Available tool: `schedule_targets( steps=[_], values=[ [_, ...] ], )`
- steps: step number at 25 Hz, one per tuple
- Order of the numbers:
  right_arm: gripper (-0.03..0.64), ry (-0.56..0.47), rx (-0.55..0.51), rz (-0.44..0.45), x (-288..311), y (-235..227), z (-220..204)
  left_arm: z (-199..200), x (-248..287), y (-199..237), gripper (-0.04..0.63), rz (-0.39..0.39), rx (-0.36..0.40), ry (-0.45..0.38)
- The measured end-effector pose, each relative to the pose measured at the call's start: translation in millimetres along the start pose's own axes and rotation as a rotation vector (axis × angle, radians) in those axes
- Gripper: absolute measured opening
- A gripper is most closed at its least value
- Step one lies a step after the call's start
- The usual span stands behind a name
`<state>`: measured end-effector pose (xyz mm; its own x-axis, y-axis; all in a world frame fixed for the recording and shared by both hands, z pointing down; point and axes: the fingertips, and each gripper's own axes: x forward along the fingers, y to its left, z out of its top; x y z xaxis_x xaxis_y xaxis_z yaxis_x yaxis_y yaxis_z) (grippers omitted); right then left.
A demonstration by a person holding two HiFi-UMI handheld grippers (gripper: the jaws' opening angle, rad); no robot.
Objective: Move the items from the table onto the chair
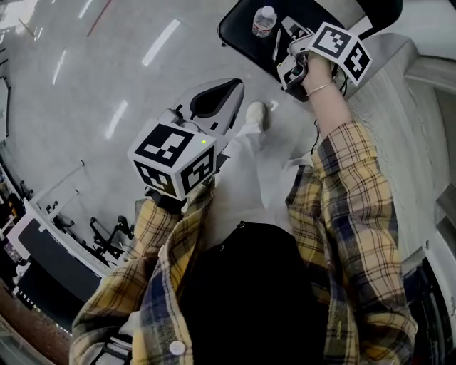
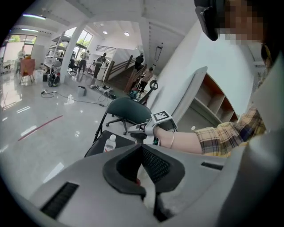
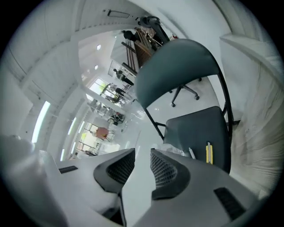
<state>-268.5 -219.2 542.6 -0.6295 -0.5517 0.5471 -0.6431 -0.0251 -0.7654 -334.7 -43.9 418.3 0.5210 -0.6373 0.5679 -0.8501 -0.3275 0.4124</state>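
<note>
Nearest the head camera is the person's plaid shirt (image 1: 342, 214), with both arms reaching away from it toward the black chair seat (image 3: 199, 126).

The right claw (image 3: 142, 153) hangs over the seat's near edge. Its jaws stand apart with nothing between them, only bare floor and seat showing through the gap. The left claw (image 2: 142, 155) is well apart from the seat, close in front of the person over the glossy floor (image 1: 107, 71). Its jaws are pressed together, and I can make out no item held in them.

Three of the task's things lie on the seat:
- A water bottle (image 1: 264, 21) lies toward the seat's far left.
- A thin pen-like stick (image 3: 191, 153) lies near the seat's middle.
- A yellow utility knife (image 3: 207, 153) lies just beside the stick, on its right.

Stick and knife lie parallel. Their long axes run from the seat's front toward the backrest (image 3: 177, 66), roughly along the right claw's own line of sight.

Everything on the seat lies straight ahead of the right claw and slightly to its right, so that arm is by far the nearer one. With its jaws empty above items that are on the chair, I judge a drop-off step finished. The coming move probably turns away from the seat, back toward the worktop, which no view shows clearly.
</note>
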Motion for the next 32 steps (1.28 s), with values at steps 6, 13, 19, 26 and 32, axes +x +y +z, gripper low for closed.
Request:
schedule_targets(
  steps=[6,13,19,26,32],
  values=[
    [0.101,-0.068,0.079,0.320,-121.0,79.4,19.9,56.9,14.1,-59.8,0.005,-0.079,0.137,-0.027],
    [0.091,-0.068,0.006,0.705,-307.0,114.2,-13.0,109.7,25.5,-140.6,0.005,-0.163,0.330,-0.005],
    [0.064,-0.119,-0.121,0.733,-416.8,93.0,-35.5,128.4,14.5,-171.2,0.005,-0.134,0.341,-0.050],
    [0.037,-0.305,-0.271,0.584,-545.0,40.0,-12.0,111.3,23.2,-257.9,0.005,-0.150,0.348,-0.097],
    [0.031,-0.449,-0.354,0.441,-653.2,-0.2,-17.7,85.9,12.9,-365.1,0.005,-0.247,0.373,-0.134]
  ],
)
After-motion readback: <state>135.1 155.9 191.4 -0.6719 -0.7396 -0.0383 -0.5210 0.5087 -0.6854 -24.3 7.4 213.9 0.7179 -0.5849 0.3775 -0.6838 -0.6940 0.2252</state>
